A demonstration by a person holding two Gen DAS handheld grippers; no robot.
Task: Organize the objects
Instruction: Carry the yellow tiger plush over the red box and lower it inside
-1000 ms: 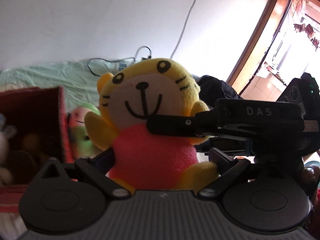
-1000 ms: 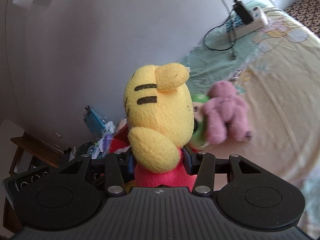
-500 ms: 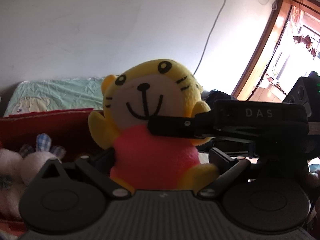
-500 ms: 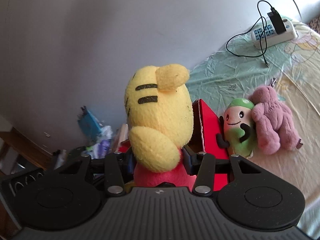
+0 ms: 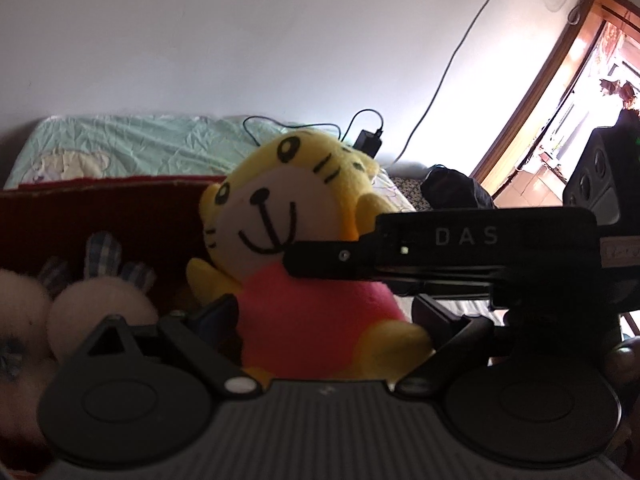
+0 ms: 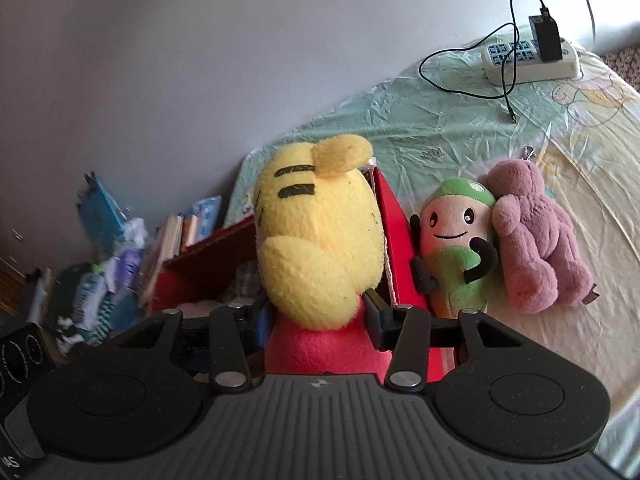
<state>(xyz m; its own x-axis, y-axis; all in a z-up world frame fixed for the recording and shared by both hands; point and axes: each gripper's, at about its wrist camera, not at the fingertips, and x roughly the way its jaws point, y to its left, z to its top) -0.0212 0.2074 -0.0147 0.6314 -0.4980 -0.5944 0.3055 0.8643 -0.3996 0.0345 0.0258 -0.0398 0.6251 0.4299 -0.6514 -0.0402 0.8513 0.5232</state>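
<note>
Gripping the tiger plush (image 5: 304, 304) from opposite sides, both tongs (image 5: 324, 312) (image 6: 316, 316), seemingly above the red box (image 6: 394, 216).

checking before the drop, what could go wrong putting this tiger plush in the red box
1. The tiger plush is held by both the left hand-held gripper and the right hand-held gripper; uneven release could tip it sideways.
2. It hangs near the red box wall, so it might catch the rim or fall outside onto the green plush.
3. The white plush toys already inside may leave little room.
</note>
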